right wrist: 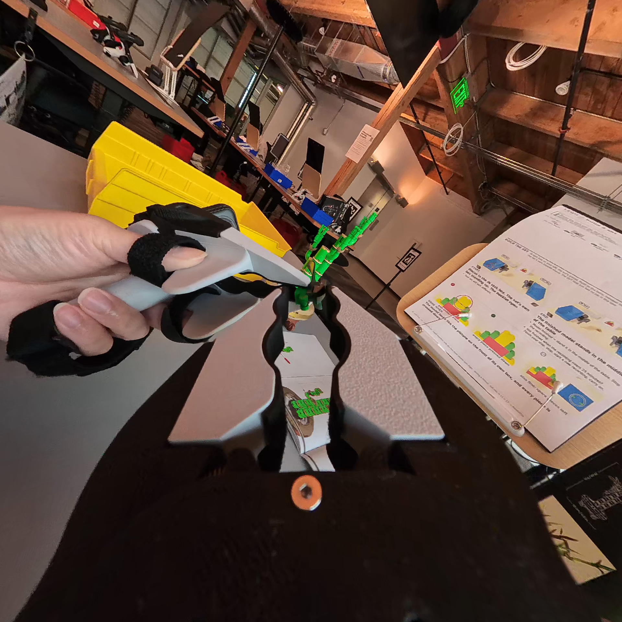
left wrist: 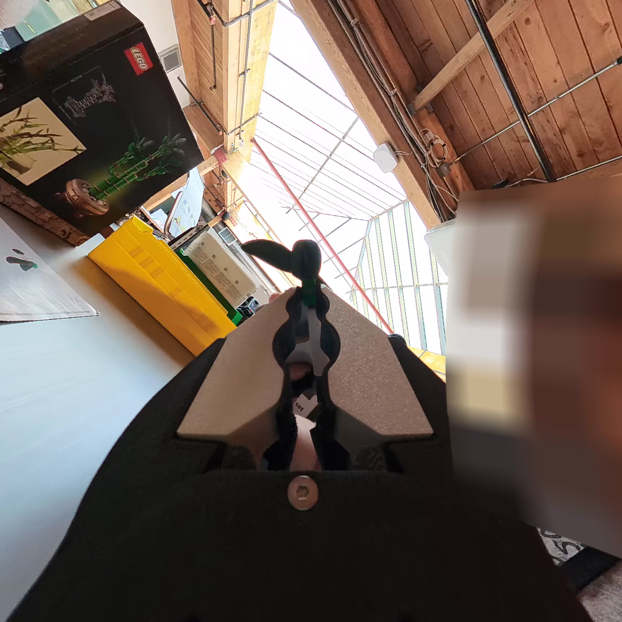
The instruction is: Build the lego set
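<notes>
While both hand-held grippers meet at the green bamboo model (right wrist: 331,250), the left hand-held gripper (left wrist: 309,296) is pinched onto a small green stem piece (left wrist: 309,290) topped by dark leaves (left wrist: 286,255).

The right hand-held gripper (right wrist: 304,299) stands part-open around the model's lower stalks; whether it grips them I cannot tell. A hand (right wrist: 64,266) works the left one beside it. The black set box (left wrist: 84,117) carries a red brand logo and plant pictures; a printed sheet with brick drawings lies on a wooden board (right wrist: 447,434). Yellow bins (right wrist: 161,181) and a booklet (right wrist: 309,397) sit on the pale tabletop (left wrist: 67,404), under timber ceilings in a workshop.
</notes>
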Demonstrator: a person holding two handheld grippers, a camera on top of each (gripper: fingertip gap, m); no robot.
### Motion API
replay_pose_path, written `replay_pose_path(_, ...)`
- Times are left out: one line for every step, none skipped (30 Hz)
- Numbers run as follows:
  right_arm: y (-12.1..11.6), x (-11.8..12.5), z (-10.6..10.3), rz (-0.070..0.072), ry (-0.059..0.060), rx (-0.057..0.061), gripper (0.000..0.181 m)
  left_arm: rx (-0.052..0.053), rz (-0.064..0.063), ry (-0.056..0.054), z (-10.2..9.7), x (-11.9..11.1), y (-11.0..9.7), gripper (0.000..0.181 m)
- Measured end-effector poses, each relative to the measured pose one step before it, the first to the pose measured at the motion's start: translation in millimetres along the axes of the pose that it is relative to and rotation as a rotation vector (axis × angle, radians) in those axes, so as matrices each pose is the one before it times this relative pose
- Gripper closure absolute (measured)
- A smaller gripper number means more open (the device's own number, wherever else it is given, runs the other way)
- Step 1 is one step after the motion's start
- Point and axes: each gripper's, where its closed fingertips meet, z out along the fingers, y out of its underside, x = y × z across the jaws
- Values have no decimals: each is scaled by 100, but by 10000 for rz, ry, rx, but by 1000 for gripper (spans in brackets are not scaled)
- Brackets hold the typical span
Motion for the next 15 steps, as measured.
replay_pose_path(44, 68, 18, -16, 46, -23, 163, -22, 12, -4, 30, -17, 36, 175)
replay_pose_path(27, 104, -17, -33, 50, -6, 165, -16, 7, -1, 12, -14, 39, 175)
replay_pose_path(-82, 5, -39, -12, -22, 48, 166, 1, -20, 51, 11, 73, 14, 175)
replay_pose_path(-23, 30, -38, -2, -1, 10, 166, -10, -34, 49, 35, 49, 41, 175)
replay_pose_path(16, 7, -26, -11, -4, -20, 166, -1, -24, 12, 24, 2, 24, 175)
replay_pose_path(-41, -8, -34, -16, -41, -8, 166, -11, -15, 18, 17, 4, 38, 175)
replay_pose_path(-99, 3, -78, -4, -75, 20, 166, -34, -37, 68, 24, 89, 52, 175)
replay_pose_path(-129, 32, -102, 20, -46, 57, 167, -45, -50, 103, 58, 129, 70, 175)
replay_pose_path(-139, 27, -113, 19, 2, 75, 167, -62, -31, 107, 72, 134, 78, 175)
replay_pose_path(-85, 7, -80, -33, 24, 49, 167, -70, -11, 83, 51, 119, 55, 175)
replay_pose_path(-84, -7, -86, -106, 40, 44, 167, -10, 8, 26, -2, 49, -41, 175)
replay_pose_path(-109, 2, -77, -157, 54, 61, 167, 111, 19, -31, -93, -21, -200, 173)
replay_pose_path(13, -11, -27, -144, 34, -11, 167, 112, 0, -22, -128, -29, -187, 172)
replay_pose_path(84, -48, 8, -54, -9, -42, 167, 4, -28, 31, -62, 36, -18, 173)
replay_pose_path(-49, -36, 4, 44, -29, 52, 167, -53, -19, 66, 45, 101, 80, 175)
